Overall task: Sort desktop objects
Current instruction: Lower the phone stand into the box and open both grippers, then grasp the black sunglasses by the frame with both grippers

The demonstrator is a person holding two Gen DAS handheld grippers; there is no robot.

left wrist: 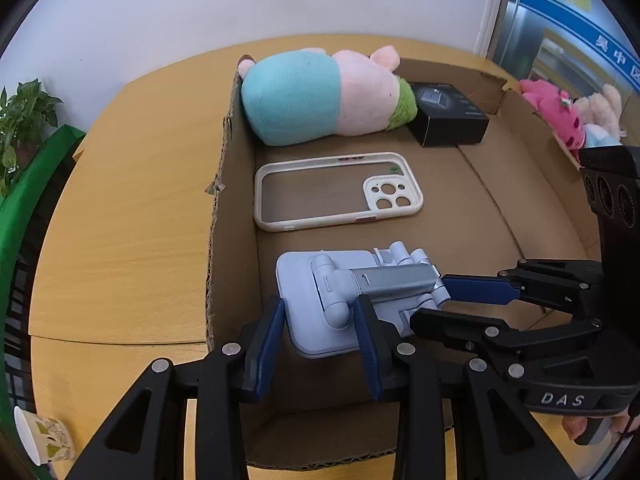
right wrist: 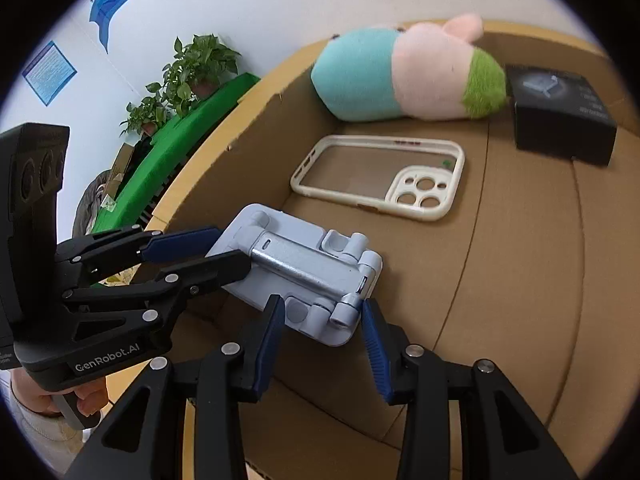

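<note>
A light blue folded phone stand [left wrist: 352,300] lies on the floor of a shallow cardboard box [left wrist: 224,216]. My left gripper [left wrist: 320,340] straddles its flat base end, fingers open on either side. My right gripper [right wrist: 324,332] straddles the hinge end of the stand [right wrist: 304,276], jaws open, pads close to it. Each gripper shows in the other's view: the right gripper [left wrist: 440,300] from the right, the left gripper [right wrist: 224,248] from the left. Beyond the stand lie a white phone case [left wrist: 336,192], a plush pig [left wrist: 320,96] and a black box [left wrist: 448,114].
The cardboard box sits on a wooden table [left wrist: 120,220]. A paper cup [left wrist: 44,436] stands at the table's near left edge. More plush toys [left wrist: 560,116] lie outside the box at the right. Potted plants [right wrist: 188,76] and a green rail are to the left.
</note>
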